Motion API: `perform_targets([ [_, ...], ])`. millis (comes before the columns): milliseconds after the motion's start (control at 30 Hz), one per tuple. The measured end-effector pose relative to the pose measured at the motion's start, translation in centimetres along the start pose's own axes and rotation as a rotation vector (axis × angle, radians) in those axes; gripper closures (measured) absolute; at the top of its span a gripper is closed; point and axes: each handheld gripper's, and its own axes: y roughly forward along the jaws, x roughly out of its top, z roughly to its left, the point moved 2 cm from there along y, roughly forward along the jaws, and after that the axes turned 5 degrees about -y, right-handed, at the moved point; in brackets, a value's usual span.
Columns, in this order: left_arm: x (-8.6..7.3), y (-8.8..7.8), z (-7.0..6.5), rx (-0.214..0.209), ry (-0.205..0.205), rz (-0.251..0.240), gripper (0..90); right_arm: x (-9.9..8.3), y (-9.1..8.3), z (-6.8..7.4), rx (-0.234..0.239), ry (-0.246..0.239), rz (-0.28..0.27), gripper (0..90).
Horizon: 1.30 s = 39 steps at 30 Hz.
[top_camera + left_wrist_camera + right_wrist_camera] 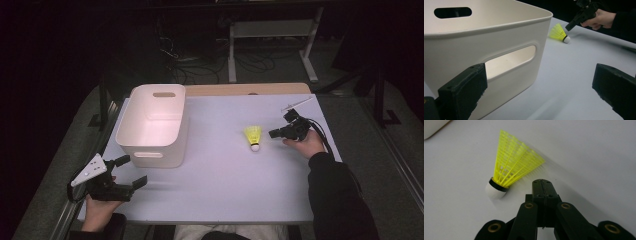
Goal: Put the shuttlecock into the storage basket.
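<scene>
The room behind the surface [225,170] is dark: beyond the far edge, a pale metal frame [270,30] and loose cables [200,65] on the floor can be made out, the rest lost in shadow. The person is cut off at the bottom of the high view, with forearms, hands and a dark right sleeve [335,195] visible. In the left gripper view the white bin [499,45] runs off the frame at top and left, so its full outline cannot be seen there.

Left claw [131,171]: held low at the near left corner of the surface, its jaws spread wide with nothing between them, aimed toward the near wall of the bin and its slot handle. A grey three-cornered plate sits on top of it.

Right claw [541,185]: held in the right hand [305,145] resting at the far right of the surface, pointing left. Its jaws are pressed together, gripping nothing; the tip lies just beside the skirt of the shuttlecock [511,173], and whether it touches cannot be told.

The shuttlecock, yellow with a white cork nose, lies on its side on the pale, matt surface, to the right of the bin and well apart from it, nose toward the person
</scene>
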Motion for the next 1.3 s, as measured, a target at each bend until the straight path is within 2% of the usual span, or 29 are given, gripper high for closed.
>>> perform_targets([
  [267, 0.0, 0.0, 0.0, -0.003, -0.001, 0.000, 0.0, 0.9, 1.2, 0.4, 0.013, 0.025, -0.024, 88.8],
  [467, 0.0, 0.0, 0.0, -0.004, -0.001, -0.001, 0.0, 0.9, 2.1, 0.3, 0.007, 0.033, -0.009, 88.8],
  [700, 0.0, 0.0, 0.0, -0.003, -0.002, -0.001, 0.0, 0.9, 2.3, 0.0, 0.012, 0.052, -0.016, 88.8],
  [1300, 0.0, 0.0, 0.0, -0.002, -0.001, -0.001, 0.0, 1.6, 3.4, 0.6, 0.036, 0.025, 0.001, 88.8],
])
